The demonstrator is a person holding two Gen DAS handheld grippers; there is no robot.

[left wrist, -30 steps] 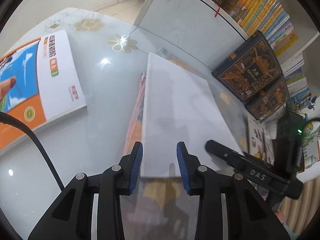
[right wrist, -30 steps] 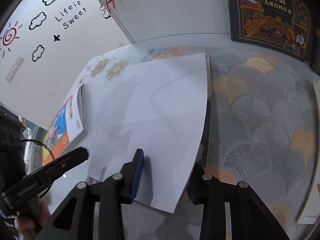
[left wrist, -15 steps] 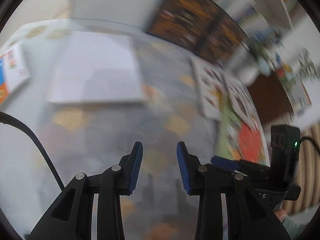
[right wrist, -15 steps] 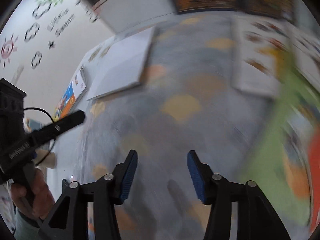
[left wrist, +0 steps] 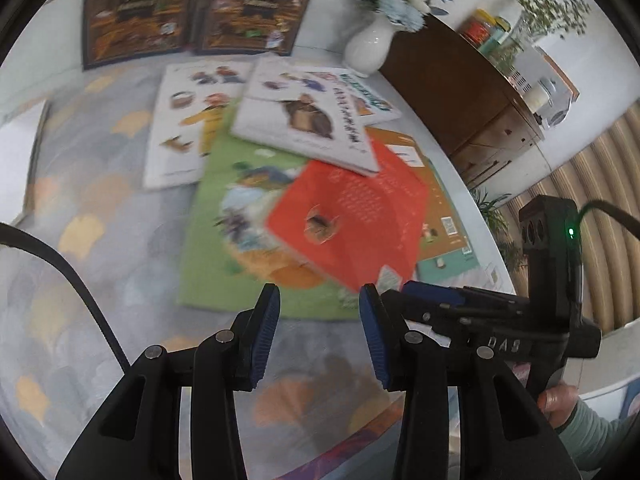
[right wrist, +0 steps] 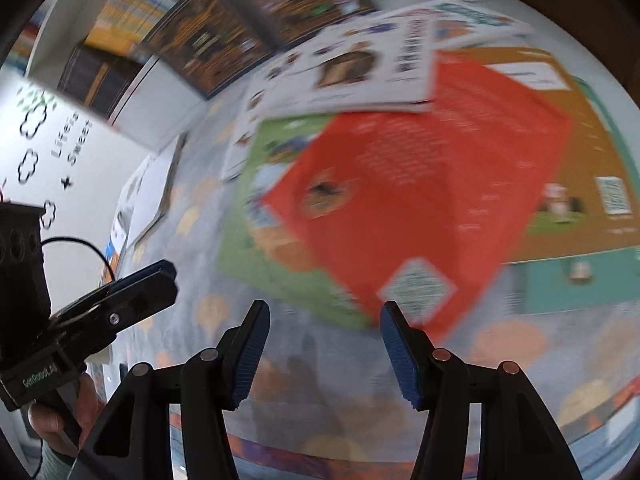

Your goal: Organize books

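A loose pile of picture books lies on the table. A red book point(left wrist: 352, 216) point(right wrist: 400, 184) sits on top, askew over a green book point(left wrist: 212, 248) point(right wrist: 256, 240) and an orange and teal book point(left wrist: 444, 216) point(right wrist: 580, 140). A white picture book point(left wrist: 304, 120) point(right wrist: 360, 68) overlaps their far side. My left gripper point(left wrist: 319, 300) hovers above the pile's near edge, its jaws opening with nothing between them. Beside it, my right gripper point(right wrist: 325, 316) stands open and empty near the red book's corner. A white-covered book point(left wrist: 16, 152) point(right wrist: 148, 188) lies far left.
Two dark hardcovers point(left wrist: 136, 8) stand against the white shelf unit at the back. A white vase of flowers point(left wrist: 368, 48) and a brown wooden cabinet point(left wrist: 460, 96) are at the back right. The patterned tablecloth point(left wrist: 100, 200) shows bare on the left; the table's edge runs below the grippers.
Both grippers have swung right, from the white-covered book they straddled to the pile of picture books. Their jaws now stand wider and empty. The white book stays behind at the left.
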